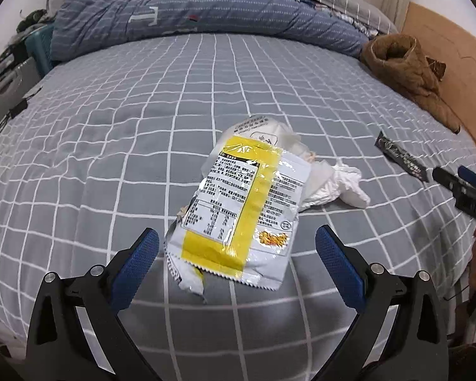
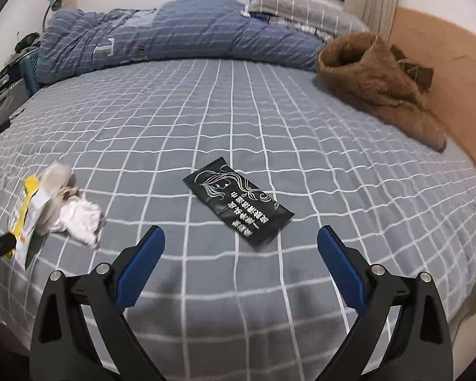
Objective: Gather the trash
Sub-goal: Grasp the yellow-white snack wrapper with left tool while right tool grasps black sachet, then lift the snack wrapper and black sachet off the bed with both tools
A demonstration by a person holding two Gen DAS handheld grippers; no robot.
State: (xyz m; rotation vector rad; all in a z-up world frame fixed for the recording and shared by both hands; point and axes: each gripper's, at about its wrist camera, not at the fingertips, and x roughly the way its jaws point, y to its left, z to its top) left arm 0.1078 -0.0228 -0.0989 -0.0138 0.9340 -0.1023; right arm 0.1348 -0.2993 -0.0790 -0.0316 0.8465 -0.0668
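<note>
Left wrist view: the left gripper (image 1: 237, 247) hovers low over the grey checked bed sheet (image 1: 117, 146), fingers wide apart on either side of the silver-and-yellow crinkled foil snack wrapper (image 1: 238, 212), not touching it. A crumpled white tissue (image 1: 339, 187) lies beyond the right fingertip. Right wrist view: the right gripper (image 2: 241, 247) is level, fingers spread, with the flat black plastic sachet (image 2: 238, 201) just ahead between the tips.

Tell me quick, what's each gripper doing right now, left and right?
Left gripper: open, empty, over the yellow snack wrapper.
Right gripper: open, empty, near the black sachet.
</note>
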